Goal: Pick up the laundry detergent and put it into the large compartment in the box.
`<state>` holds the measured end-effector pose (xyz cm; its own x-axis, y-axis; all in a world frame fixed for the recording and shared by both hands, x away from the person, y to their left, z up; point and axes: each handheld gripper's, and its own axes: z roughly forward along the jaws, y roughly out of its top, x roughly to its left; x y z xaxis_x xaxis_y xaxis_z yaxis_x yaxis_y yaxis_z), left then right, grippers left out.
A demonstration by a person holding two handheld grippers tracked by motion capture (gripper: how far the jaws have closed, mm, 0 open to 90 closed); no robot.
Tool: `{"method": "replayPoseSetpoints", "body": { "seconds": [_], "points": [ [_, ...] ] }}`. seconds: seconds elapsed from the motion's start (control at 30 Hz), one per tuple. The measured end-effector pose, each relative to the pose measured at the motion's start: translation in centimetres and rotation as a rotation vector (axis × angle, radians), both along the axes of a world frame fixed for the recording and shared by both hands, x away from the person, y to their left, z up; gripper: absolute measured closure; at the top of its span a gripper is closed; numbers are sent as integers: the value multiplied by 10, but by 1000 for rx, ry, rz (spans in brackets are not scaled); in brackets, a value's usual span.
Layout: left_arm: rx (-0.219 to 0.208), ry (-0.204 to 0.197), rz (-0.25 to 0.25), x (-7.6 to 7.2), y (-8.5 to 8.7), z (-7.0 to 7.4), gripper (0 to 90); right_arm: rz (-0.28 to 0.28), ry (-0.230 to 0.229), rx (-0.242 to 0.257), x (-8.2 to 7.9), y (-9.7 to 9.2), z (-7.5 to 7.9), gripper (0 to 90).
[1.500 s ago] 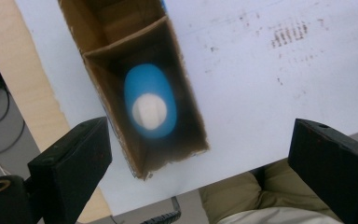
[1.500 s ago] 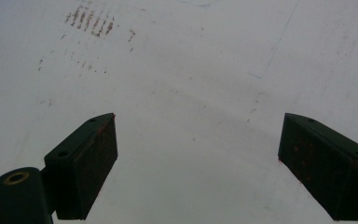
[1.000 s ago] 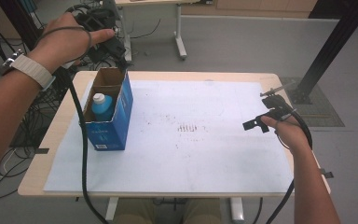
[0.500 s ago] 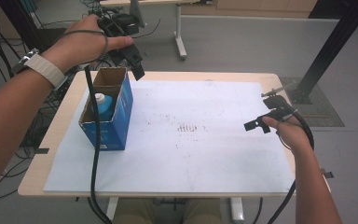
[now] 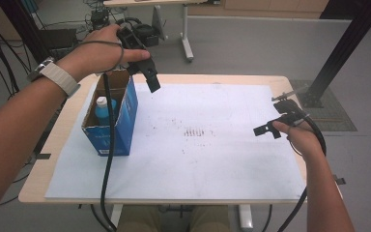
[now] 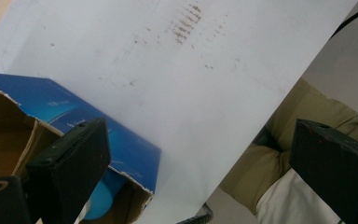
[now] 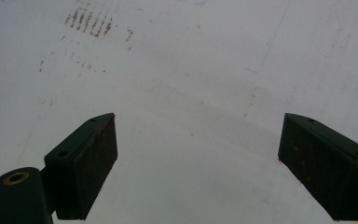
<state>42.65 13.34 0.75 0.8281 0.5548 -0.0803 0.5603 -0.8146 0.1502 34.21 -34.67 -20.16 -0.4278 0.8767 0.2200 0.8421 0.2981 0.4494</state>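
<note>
A: Starting at the left, where does the work stand?

B: The left tool [image 5: 147, 77] hangs in the air above the far right corner of the open blue box [image 5: 113, 121], jaws wide apart and holding nothing. It looks like the approach step: the tool is lined up over the box but not yet inside it.

A: And what would it be going for?

B: Most likely the blue bottle [image 5: 105, 107], which stands upright inside the box, below the left tool and a little toward the person. In the left gripper view the box's torn cardboard rim [image 6: 9, 100] sits beside the near jaw, and a bit of the bottle [image 6: 101, 198] shows just under that jaw.

A: What does the next move call for?

B: Judging from this, a drop straight down into the opening, with the jaws kept apart to straddle the bottle's cap or neck, and without catching the box wall.

A: And further right?

B: The white sheet [image 5: 212, 145] on the worktop [image 5: 72, 121] lies bare ahead of both tools. The right tool [image 5: 269, 128] sits low over the sheet's right edge, well apart from the box, jaws spread and empty. It seems to be waiting, perhaps to steady the box.
</note>
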Motion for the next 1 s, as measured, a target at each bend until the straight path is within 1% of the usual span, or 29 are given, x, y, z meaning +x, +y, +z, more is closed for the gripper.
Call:
{"method": "replayPoseSetpoints", "body": {
  "seconds": [0.17, 0.2, 0.23, 0.33, 0.67, 0.83, 1.0],
  "points": [
    [-19, 2, -50, 0, -4, -9, 58, 1, 2, -1, 0, 1, -1, 116],
    [-17, -4, -74, -1, -7, -11, 58, -1, 2, 0, 0, 1, -1, 116],
    [-22, -8, -85, -2, -8, -13, 58, 1, 2, -2, 0, 1, -1, 116],
    [-32, -9, -105, -3, -11, -19, 58, 2, -1, -2, -1, 0, 0, 116],
    [0, -30, -194, -12, -28, -40, 69, -2, -2, 0, -3, 0, 0, 116],
    [-4, -38, -237, -16, -32, -47, 70, -4, -1, 3, -3, -1, -1, 115],
    [-9, -40, -260, -18, -33, -56, 72, -2, -1, 2, -3, 0, -2, 115]
  ]
}}
